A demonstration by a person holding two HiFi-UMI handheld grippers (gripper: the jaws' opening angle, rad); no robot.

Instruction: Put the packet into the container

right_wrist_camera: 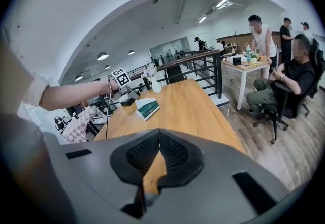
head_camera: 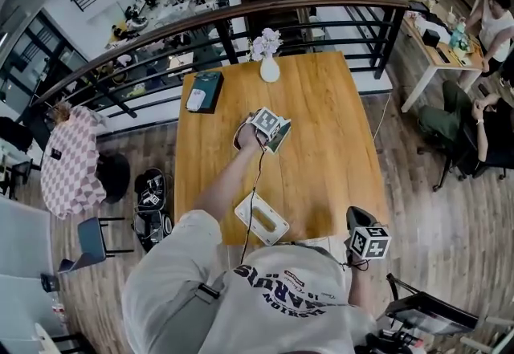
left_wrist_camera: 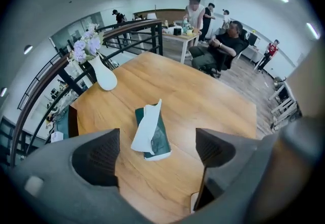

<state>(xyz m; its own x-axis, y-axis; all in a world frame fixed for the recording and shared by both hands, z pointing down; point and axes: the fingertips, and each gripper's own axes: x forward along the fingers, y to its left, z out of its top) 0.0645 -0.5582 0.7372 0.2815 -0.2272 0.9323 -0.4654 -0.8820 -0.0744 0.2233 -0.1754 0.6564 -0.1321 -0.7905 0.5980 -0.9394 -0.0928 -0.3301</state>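
Note:
The packet (left_wrist_camera: 151,131) is dark green with a white sheet sticking out of its top, and it lies flat on the wooden table (head_camera: 321,144) near the middle. My left gripper (left_wrist_camera: 157,149) hovers just above it with its jaws wide apart and nothing between the pads. In the head view the left gripper (head_camera: 265,126) covers most of the packet (head_camera: 283,138). A white container (head_camera: 241,206) with something tan in it sits at the table's front edge. My right gripper (head_camera: 365,242) is shut and empty, off the front right corner. Its view shows the packet (right_wrist_camera: 144,108) far off.
A white vase of flowers (head_camera: 269,65) stands at the table's far edge. A dark green box (head_camera: 210,91) with a white item on it lies at the far left. A black railing (head_camera: 321,19) runs behind the table. People sit at a desk (head_camera: 442,55) to the right.

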